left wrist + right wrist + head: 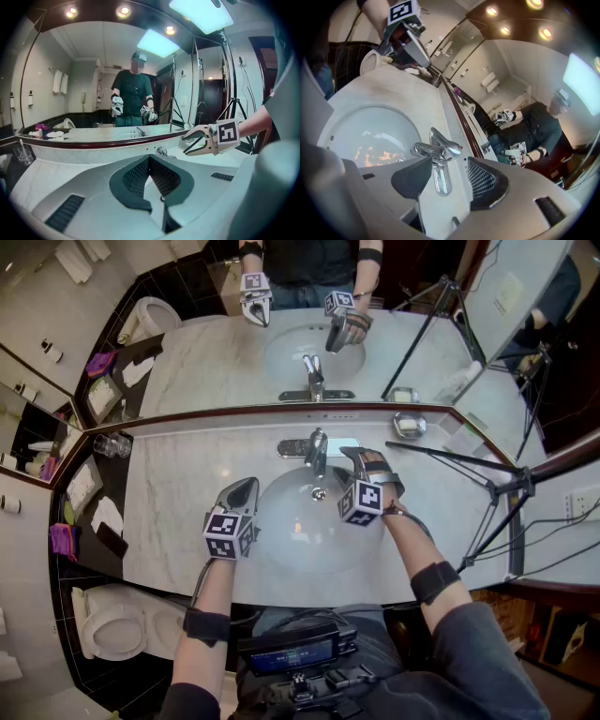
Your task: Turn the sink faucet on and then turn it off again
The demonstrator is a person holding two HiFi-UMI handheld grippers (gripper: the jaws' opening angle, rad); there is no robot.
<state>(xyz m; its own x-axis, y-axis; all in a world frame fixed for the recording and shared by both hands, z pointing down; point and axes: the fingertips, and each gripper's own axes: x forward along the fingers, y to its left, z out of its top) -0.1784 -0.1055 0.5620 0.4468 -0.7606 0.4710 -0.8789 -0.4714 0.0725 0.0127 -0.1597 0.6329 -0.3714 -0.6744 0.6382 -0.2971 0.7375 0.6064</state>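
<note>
Pale marble surface (178, 493) widest of all, stretching left and right of the faucet (317, 451), with a wall mirror (206, 352) rising straight behind the faucet and repeating the whole scene. Next in size, white toilet (112, 624) far left of the faucet and nearer the person, bowl open. Then the oval sink basin (281, 540) sunk into the surface directly in front of the faucet, holding a round drain fitting (320, 493) under the spout. Black tripod (492, 493) standing well right of the faucet. On a dark ledge left of the faucet, a shallow tray (82, 486) carrying something pale, too small to name, with a white folded cloth (106, 517) just beside it and a purple item (63, 540) past that. Clear drinking glasses (111, 444) grouped far left of the faucet at the mirror's foot. Small metal dish (409, 424) right of the faucet near the mirror, contents not clear. Chrome faucet itself at the back rim of the basin, lever lying over the spout. Right tongs (449, 164) spread wide, just right of the faucet and aimed at it, lever framed between the jaws without visible contact. Left tongs (150, 159) pressed fully together, gripping nothing, hanging over the basin's rim left of the faucet and clear of it.
</note>
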